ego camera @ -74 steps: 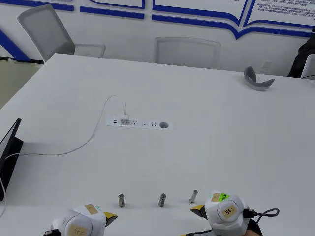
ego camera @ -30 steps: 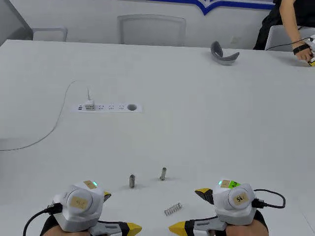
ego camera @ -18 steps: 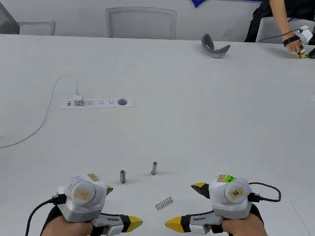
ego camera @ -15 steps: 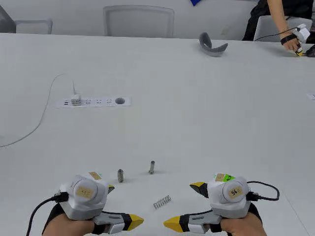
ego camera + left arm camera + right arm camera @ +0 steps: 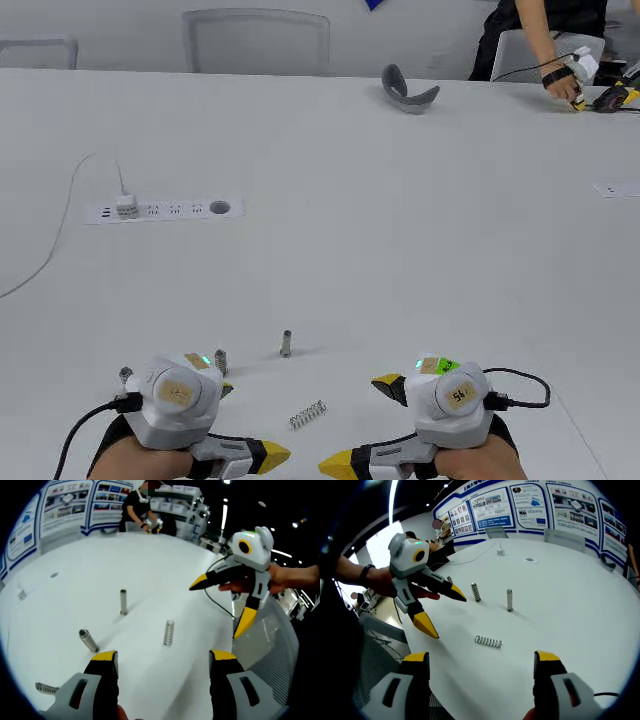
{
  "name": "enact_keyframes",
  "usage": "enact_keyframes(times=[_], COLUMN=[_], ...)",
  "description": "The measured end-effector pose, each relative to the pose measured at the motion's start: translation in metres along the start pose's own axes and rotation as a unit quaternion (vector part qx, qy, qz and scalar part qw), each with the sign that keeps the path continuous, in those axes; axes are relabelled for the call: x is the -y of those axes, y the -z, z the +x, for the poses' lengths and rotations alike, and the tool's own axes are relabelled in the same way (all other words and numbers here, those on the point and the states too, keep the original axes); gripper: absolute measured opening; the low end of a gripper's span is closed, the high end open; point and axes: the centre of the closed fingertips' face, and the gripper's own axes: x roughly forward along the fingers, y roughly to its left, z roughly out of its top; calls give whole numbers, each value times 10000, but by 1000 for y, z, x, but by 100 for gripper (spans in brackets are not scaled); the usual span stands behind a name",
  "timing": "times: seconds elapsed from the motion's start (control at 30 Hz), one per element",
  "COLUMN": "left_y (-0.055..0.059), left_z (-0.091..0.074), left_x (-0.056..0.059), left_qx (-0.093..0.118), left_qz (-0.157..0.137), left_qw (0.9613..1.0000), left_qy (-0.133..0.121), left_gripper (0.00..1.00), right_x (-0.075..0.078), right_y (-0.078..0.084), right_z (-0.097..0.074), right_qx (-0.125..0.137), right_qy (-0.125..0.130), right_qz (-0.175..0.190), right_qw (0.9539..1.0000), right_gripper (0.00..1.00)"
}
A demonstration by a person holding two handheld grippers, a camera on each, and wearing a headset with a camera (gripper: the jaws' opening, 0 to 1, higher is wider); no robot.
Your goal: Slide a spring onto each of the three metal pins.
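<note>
Held jaws spread wide and empty on the left gripper [image 5: 250,425] and the right gripper [image 5: 360,425], yellow tips pointing inward. Saw a loose spring [image 5: 307,413], a short silver coil, lying flat between them, touching neither. Saw a bare pin [image 5: 286,344] upright just beyond it, and two sprung pins [image 5: 220,361] to its left. Posed both grippers low over the near edge of the white table [image 5: 400,250], with a power strip [image 5: 160,210] and chairs [image 5: 255,40] farther back.
</note>
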Motion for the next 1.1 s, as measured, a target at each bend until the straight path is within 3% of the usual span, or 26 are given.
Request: enact_keyframes(times=[0.5,1.1], left_y=[-6,-2], left_z=[35,60], left_x=[10,17], left_qx=[-112,-195], left_qz=[115,191], left_qw=[9998,9996], left_qy=[155,122], left_gripper=[69,44], right_x=[-1,-3], right_y=[5,17], right_z=[-11,-14], right_qx=[-20,-88], right_qy=[-12,-109], right_qz=[107,196], right_qw=[9999,9997], right_gripper=[89,88])
